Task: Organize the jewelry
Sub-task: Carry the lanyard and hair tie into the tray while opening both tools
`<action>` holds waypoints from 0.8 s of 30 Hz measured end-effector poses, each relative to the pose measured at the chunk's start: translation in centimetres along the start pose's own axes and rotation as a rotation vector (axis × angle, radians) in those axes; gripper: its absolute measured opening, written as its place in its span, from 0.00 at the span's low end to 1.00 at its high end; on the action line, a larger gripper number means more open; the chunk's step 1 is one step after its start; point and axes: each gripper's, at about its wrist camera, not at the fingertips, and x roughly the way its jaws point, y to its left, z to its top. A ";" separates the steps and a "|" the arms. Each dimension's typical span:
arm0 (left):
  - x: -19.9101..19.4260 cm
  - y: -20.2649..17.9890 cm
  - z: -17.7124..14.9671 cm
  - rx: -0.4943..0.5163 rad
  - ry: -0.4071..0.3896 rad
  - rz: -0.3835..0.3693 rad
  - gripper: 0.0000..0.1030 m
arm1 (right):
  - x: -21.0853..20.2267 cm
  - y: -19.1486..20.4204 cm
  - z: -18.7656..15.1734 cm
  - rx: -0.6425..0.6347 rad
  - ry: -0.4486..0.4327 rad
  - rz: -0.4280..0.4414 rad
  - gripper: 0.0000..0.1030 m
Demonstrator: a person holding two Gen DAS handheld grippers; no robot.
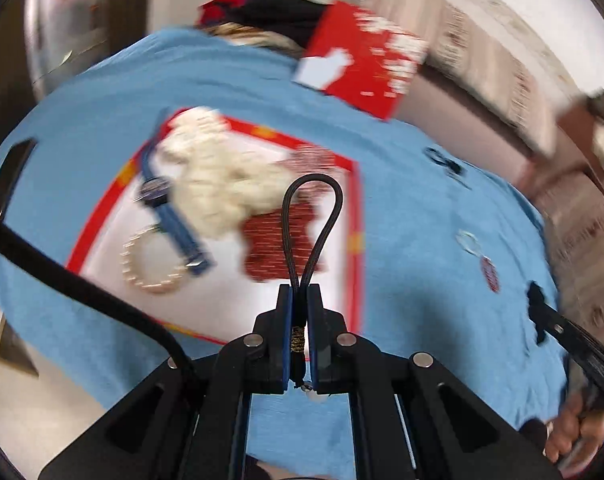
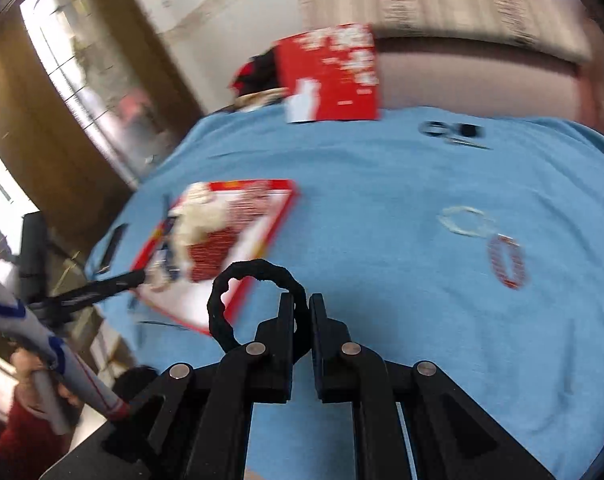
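The left gripper [image 1: 300,292] is pinching a black cord loop [image 1: 311,216] tight, loop poking toward twelve o'clock over the red-rimmed tray [image 1: 353,216], likely bound there. The right gripper [image 2: 302,304] is clamping a black ring bracelet [image 2: 258,272] bulging toward ten o'clock, with the tray [image 2: 262,236] beyond; two bracelets [image 2: 505,260] are waiting on the blue cloth [image 2: 381,220] at two o'clock.

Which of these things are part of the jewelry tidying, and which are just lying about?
Part of the job:
- black cord loop, held in the left gripper
- black ring bracelet, held in the right gripper
- red-rimmed tray with pearl bracelet and blue watch
- red bead bracelet and clear bracelet on the blue cloth

Just lying about:
- red box
- scissors
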 end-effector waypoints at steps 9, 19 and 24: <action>4.8 4.5 1.1 -0.103 0.057 0.036 0.06 | 10.0 8.9 0.5 -0.118 0.133 0.035 0.08; 5.6 6.1 2.4 -0.133 0.054 0.015 0.08 | 15.5 10.3 -1.3 -0.202 0.211 -0.048 0.13; 3.0 5.7 2.1 -0.119 0.010 0.019 0.34 | 13.5 10.8 -1.7 -0.215 0.181 -0.037 0.29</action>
